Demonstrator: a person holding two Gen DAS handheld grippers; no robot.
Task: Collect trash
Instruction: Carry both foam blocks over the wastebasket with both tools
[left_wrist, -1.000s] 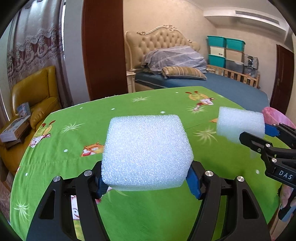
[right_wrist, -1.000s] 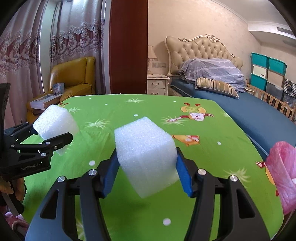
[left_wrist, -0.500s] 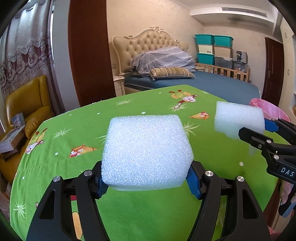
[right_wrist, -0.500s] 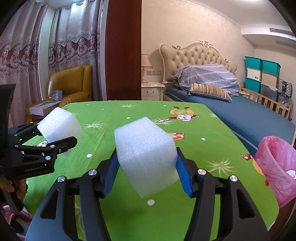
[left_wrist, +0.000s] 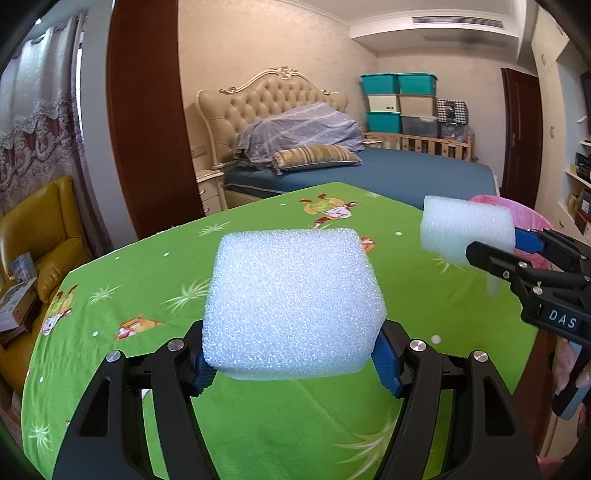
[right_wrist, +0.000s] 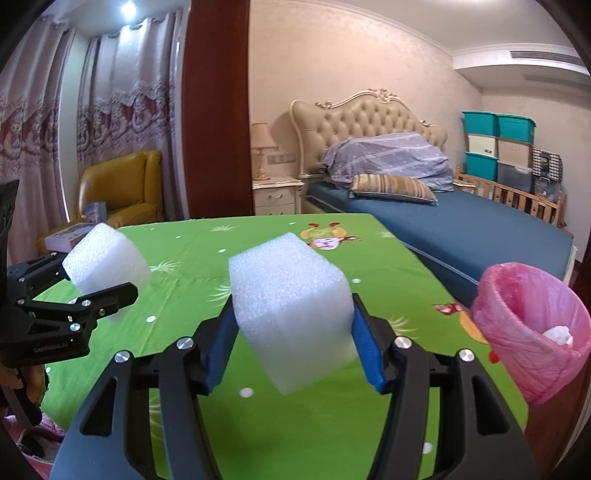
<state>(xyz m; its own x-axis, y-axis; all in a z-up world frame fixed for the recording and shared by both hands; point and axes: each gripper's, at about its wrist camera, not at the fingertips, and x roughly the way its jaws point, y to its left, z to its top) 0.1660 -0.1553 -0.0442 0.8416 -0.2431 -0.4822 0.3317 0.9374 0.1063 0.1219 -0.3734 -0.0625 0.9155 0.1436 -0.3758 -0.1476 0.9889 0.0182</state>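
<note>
Transport step: left gripper (left_wrist: 295, 363) and right gripper (right_wrist: 291, 356) each clamp 1 foam block (left_wrist: 291, 306) (right_wrist: 291, 314); next, carry to pink-lined bin (right_wrist: 532, 332) at right, release.

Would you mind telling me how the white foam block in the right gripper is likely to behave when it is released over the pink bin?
The foam block looks porous, so it is probably very light and may drift or bounce. It keeps its boxy shape between the right gripper pads, so likely springy, not floppy. The pink bin liner looks thin and could shift.
</note>
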